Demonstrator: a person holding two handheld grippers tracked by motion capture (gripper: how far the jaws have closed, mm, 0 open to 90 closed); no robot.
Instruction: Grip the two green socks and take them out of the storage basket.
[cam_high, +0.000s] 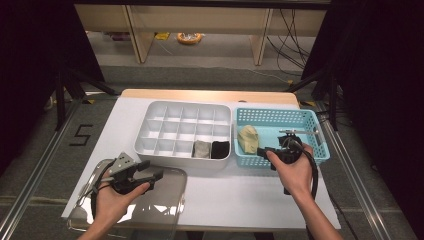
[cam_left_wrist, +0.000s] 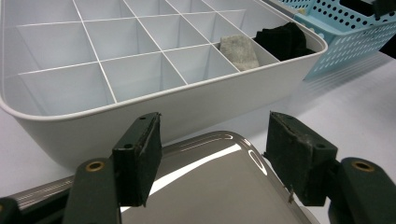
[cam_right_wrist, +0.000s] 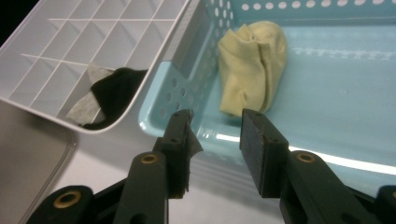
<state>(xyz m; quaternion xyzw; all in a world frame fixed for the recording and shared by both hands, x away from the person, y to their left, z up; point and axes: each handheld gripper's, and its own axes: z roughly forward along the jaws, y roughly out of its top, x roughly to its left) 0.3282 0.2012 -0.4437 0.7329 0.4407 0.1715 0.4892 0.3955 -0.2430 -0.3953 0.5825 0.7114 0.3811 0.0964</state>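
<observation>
From the high view, we see our right gripper (cam_high: 266, 151) at the near rim of the blue basket (cam_high: 320, 150), wrist angled inward; our left gripper (cam_high: 152, 172) rests over the clear lid (cam_high: 170, 200). In the left gripper view its jaws gape, empty. In the right gripper view, half-parted jaws hold nothing; the yellow sock (cam_right_wrist: 252, 65) lies inside the basket, just beyond them.

The left claw (cam_left_wrist: 212, 156) is seen with its jaws held apart and nothing between them, above a shiny transparent lid (cam_left_wrist: 210, 182) lying on the white bench (cam_left_wrist: 345, 116). Just beyond, a white divided tray (cam_left_wrist: 140, 105) is seen; a grey folded sock (cam_left_wrist: 239, 51) and a black one (cam_left_wrist: 282, 39) are lodged in adjoining compartments. A blue perforated basket (cam_left_wrist: 345, 35) is placed beside the tray.
</observation>
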